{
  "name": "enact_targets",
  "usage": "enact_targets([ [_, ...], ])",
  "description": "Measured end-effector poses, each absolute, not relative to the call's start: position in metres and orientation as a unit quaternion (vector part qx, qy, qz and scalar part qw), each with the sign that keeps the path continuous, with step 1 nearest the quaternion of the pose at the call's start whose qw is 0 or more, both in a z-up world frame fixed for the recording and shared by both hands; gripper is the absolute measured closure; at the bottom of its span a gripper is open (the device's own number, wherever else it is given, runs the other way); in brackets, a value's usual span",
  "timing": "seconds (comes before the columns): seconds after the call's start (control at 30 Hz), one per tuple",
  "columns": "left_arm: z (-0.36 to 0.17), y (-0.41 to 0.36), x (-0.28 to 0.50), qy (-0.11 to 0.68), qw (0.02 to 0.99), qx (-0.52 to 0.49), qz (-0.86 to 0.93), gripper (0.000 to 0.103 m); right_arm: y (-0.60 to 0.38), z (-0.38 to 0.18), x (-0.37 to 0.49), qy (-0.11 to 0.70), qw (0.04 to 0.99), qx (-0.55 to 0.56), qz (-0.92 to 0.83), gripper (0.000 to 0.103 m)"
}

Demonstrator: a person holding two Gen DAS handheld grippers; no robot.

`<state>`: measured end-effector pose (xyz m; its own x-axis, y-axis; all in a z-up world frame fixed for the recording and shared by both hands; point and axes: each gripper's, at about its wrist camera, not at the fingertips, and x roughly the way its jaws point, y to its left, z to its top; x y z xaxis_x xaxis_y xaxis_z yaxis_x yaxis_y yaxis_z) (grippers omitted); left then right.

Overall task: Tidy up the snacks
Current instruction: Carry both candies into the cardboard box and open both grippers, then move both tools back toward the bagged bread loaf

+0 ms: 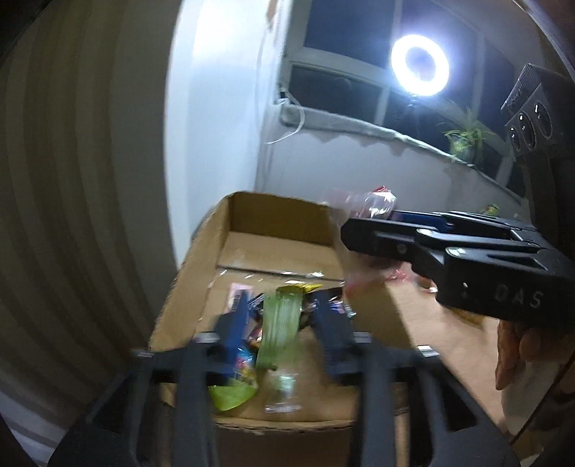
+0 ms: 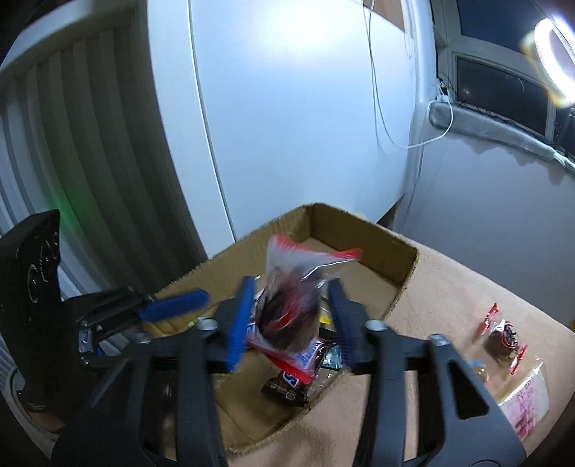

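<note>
Left gripper [image 1: 284, 323] open around upright green packet [image 1: 278, 323], right gripper [image 2: 293, 316] open around upright clear-wrapped snack [image 2: 291, 316]

Ring light [image 1: 420, 65] is lit and stands before a dark window [image 1: 341, 27]; in the right wrist view only part of it shows at the upper right edge. A potted plant [image 1: 467, 138] sits on the sill [image 1: 359, 125], to the right of the light. A white cable [image 2: 381, 104] hangs down the white wall [image 2: 287, 107] and loops to the sill's left end. Ribbed curtain [image 2: 82, 136] covers the left side, next to the wall. A beige cloth [image 2: 456, 283] covers the table. A black device [image 1: 532, 118] with round dials occupies the right edge of the left wrist view.
</note>
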<state>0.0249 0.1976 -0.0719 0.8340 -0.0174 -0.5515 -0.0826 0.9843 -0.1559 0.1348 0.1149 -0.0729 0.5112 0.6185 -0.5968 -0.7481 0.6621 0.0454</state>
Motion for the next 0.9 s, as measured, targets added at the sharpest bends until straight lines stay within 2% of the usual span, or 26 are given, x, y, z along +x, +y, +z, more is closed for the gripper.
enact_targets([
  [0.03,-0.074,0.2,0.023,0.286,0.954,-0.09,0.023,0.036,0.113,-0.074,0.135,0.293,0.864,-0.106,0.394,0.033],
  [0.07,-0.075,0.202,0.021,0.283,0.954,-0.094,0.027,0.035,0.111,-0.075,0.136,0.294,0.865,-0.103,0.392,0.031],
  [0.5,-0.065,0.202,0.013,0.275,0.955,-0.105,0.038,0.035,0.085,-0.082,0.119,0.3,0.87,-0.104,0.378,0.031],
  [0.9,-0.047,0.164,0.013,0.275,0.958,-0.071,0.032,0.035,0.04,-0.07,0.116,0.285,0.882,-0.071,0.369,0.031],
])
